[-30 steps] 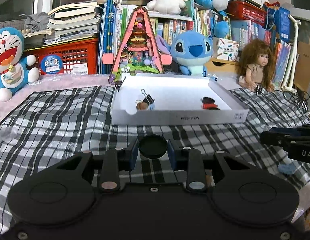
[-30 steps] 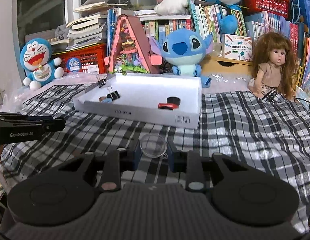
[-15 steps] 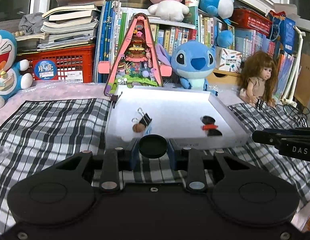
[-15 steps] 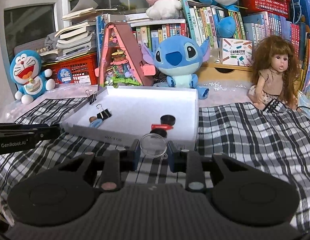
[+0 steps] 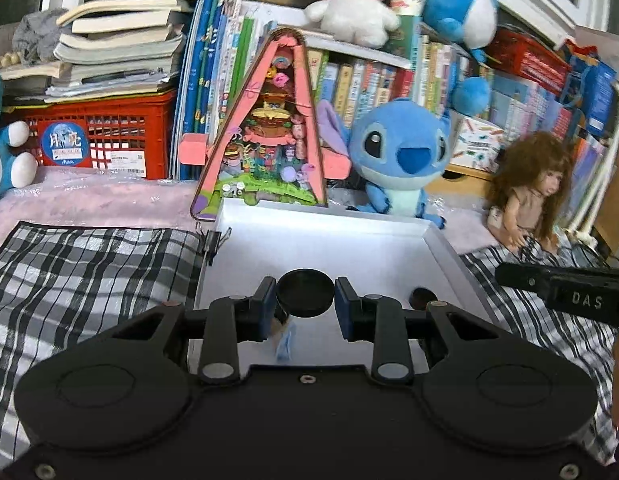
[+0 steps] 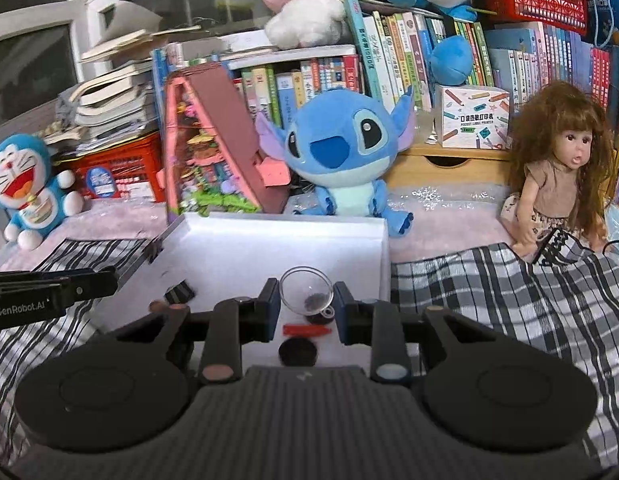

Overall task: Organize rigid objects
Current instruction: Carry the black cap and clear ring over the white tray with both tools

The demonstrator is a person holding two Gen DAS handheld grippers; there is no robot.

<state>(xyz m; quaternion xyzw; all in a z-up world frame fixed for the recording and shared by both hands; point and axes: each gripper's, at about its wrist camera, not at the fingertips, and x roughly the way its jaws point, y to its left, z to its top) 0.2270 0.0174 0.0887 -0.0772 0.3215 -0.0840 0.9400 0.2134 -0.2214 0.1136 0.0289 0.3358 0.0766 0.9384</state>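
My left gripper is shut on a black round disc and holds it over the near part of the white tray. My right gripper is shut on a clear round lid and holds it over the same tray. Below it in the tray lie a red flat piece, a black round piece and a binder clip. A small blue piece lies under the left gripper. The right gripper's side shows in the left wrist view.
A black binder clip sits on the tray's left rim. Behind the tray stand a pink triangular toy house, a blue plush, a doll and a Doraemon plush. A plaid cloth covers the surface around the tray.
Both grippers have moved forward from over the plaid cloth to over the tray, each still holding its piece.
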